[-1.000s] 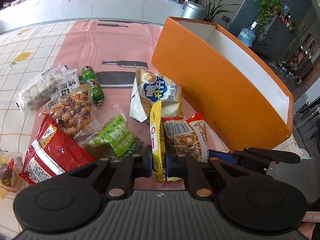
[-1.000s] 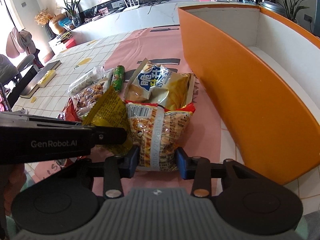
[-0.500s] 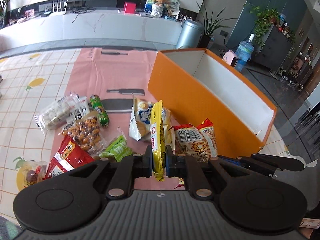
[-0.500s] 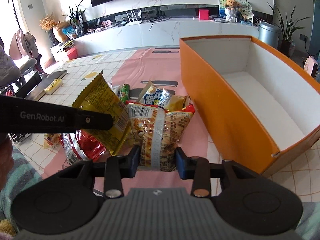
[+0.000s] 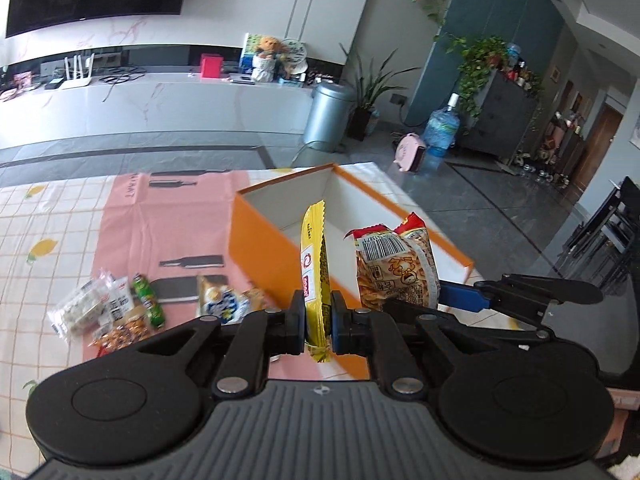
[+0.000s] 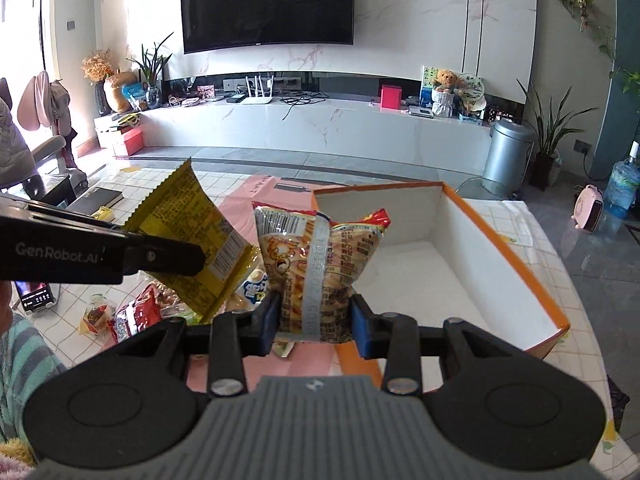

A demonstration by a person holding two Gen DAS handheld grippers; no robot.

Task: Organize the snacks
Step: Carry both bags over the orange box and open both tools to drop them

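The left gripper [image 5: 318,316] pinches a yellow snack packet [image 5: 314,264] by its thin edge; the right gripper [image 6: 314,322] clamps a noodle-snack bag [image 6: 320,264], both raised beside the empty orange box [image 6: 516,248]. The slim packet may slip or the bags collide

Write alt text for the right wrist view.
The right claw grips a crinkle-chip bag held up beside an open orange box with a white, empty interior. At left, the left claw holds a yellow packet.
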